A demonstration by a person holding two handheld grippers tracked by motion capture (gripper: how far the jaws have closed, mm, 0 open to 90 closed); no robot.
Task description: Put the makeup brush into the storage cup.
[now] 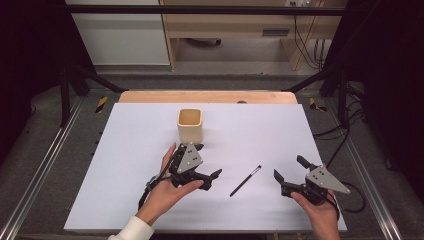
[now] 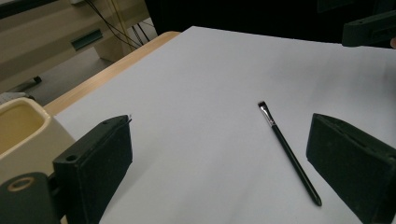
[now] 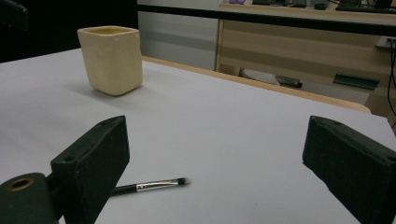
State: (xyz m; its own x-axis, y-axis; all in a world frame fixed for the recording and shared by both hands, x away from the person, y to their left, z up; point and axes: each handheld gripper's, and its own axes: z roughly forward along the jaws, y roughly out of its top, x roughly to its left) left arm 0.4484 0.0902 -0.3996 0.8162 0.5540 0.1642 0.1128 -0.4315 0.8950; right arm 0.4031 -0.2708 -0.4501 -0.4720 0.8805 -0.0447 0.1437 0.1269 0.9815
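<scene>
**A:** So where does the brush (image 1: 245, 180) lie from the two tools?

**B:** Flat on the white table (image 1: 125, 150), between them. It sits just off the fingertips of the left gripper (image 1: 207, 165), toward the person's right, and the right gripper (image 1: 287, 170) is a little farther off on its other side. Left looks nearer to me.

**A:** And its long axis?

**B:** Diagonal in the high view: bristle end up and to the right, handle end down and to the left, nearer the person. In the left gripper view the brush (image 2: 289, 151) lies ahead and toward the right-hand jaw, with the bristles pointing away. In the right gripper view it (image 3: 152, 185) runs almost crosswise, low down beside the left-hand jaw.

**A:** Are the tools holding anything?

**B:** No. Both stand wide, with nothing between the pads. My guess is that the left one would have to swing over and turn so its jaws close across the thin handle, not along it.

**A:** What about the cup (image 1: 190, 124)?

**B:** Cream, squarish, upright and open on top, farther back on the table, just beyond the left gripper and well apart from the brush.

**A:** Any writing or brand?

**B:** None that I can read on the brush, the cup or the grippers.
</scene>
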